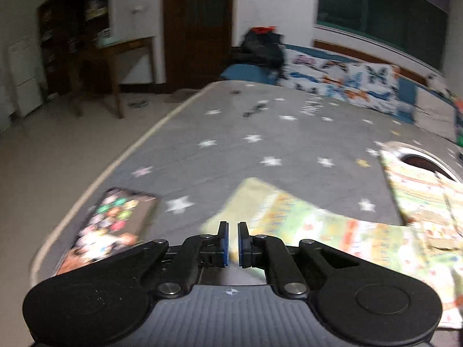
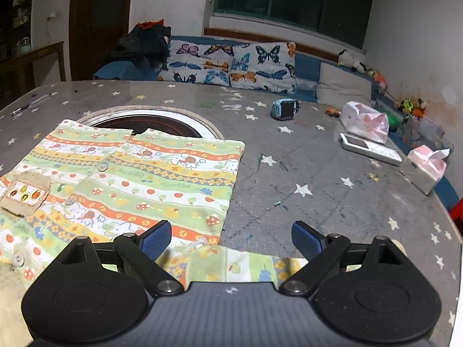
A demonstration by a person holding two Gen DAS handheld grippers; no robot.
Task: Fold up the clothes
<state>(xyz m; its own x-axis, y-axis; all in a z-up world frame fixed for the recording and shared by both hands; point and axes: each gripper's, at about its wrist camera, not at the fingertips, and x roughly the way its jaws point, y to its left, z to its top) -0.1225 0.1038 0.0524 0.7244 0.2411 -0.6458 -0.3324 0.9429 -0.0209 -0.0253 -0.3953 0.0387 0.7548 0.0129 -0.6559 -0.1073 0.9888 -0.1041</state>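
Left wrist view: the left gripper (image 1: 233, 244) has its jaws drawn to a narrow slit, and nothing can be made out between the blue pads; whether they pinch cloth is not clear. Just beyond the tips lies a sleeve of the striped shirt (image 1: 332, 231), stretching right across the grey star-patterned table cover (image 1: 231, 150). A picture book (image 1: 113, 225) lies near the table's left edge. Behind stand a wooden side table (image 1: 115, 57) and a dark door (image 1: 198, 26).

Right wrist view: the right gripper (image 2: 231, 238) has its jaws spread wide, holding nothing, hovering over the shirt's other sleeve (image 2: 240, 266). The shirt body lies flat to the left, partly covering a round recess (image 2: 150, 121) in the table. Farther off are a blue toy (image 2: 285, 108), a white phone (image 2: 370, 144), tissue packs (image 2: 366, 121) and a butterfly cushion (image 2: 228, 65).
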